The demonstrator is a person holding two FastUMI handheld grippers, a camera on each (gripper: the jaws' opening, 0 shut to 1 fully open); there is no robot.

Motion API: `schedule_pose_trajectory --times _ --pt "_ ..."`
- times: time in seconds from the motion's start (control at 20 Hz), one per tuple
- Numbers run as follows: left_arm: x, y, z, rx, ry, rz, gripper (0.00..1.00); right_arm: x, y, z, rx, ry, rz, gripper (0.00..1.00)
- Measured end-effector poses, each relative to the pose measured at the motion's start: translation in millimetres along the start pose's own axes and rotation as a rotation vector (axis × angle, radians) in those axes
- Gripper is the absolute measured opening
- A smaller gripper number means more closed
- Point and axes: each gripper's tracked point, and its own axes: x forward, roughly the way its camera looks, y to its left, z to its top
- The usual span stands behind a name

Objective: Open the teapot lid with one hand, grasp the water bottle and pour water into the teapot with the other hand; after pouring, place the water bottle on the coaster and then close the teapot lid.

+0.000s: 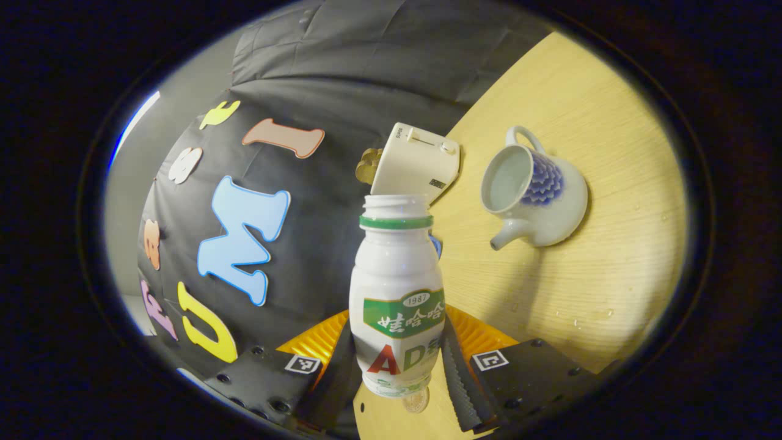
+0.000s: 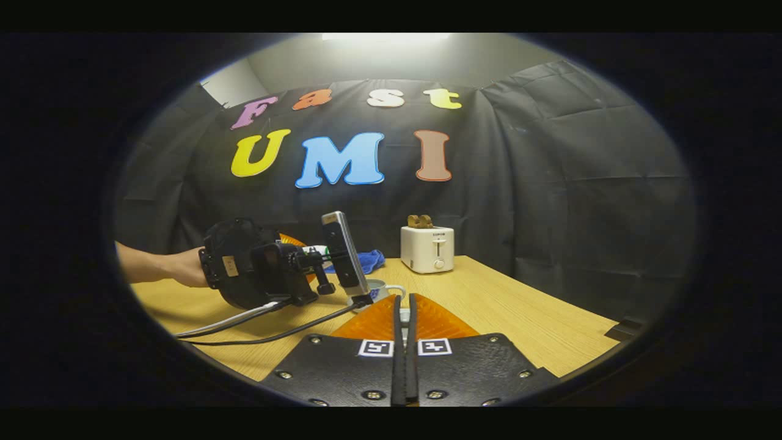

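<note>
The wooden counter (image 1: 586, 110) is the biggest thing here. In the right gripper view it (image 2: 519, 318) runs back to the black cloth wall.

A white toaster (image 1: 421, 160) stands at the back of the counter, close to the wall. In the right gripper view the toaster (image 2: 427, 248) has something brown sticking out of its top, and a blue cloth (image 2: 364, 261) lies near it on its left.

The teapot (image 1: 537, 195) sits on the counter near the toaster. It is white with blue flowers, and its top is open with no lid on it. Its spout points at the bottle.

The water bottle (image 1: 398, 293) is white with a green band and has no cap. The left gripper (image 1: 397, 360) grasps it, one finger pressed on each side near the bottom. The bottle is up off the counter and well apart from the teapot.

In the right gripper view a hand (image 2: 183, 267) holds the left gripper (image 2: 263, 266) over the counter, with cables (image 2: 244, 324) hanging down from it.

The right gripper (image 2: 404, 324) is clenched, with its fingers almost touching. Something small and pale shows between the tips, but I cannot tell what it is.
</note>
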Motion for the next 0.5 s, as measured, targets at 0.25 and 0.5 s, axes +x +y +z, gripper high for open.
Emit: schedule_pose_trajectory --times 0.25,0.5 --pt "11.5 1.3 6.3 0.111 -0.012 -0.011 0.82 -1.6 -6.7 -0.5 0.014 -0.007 -0.009 0.00" --pt "13.4 5.0 14.6 0.190 -0.027 0.006 0.82 -1.0 -11.9 -0.3 0.021 -0.012 -0.016 0.00"
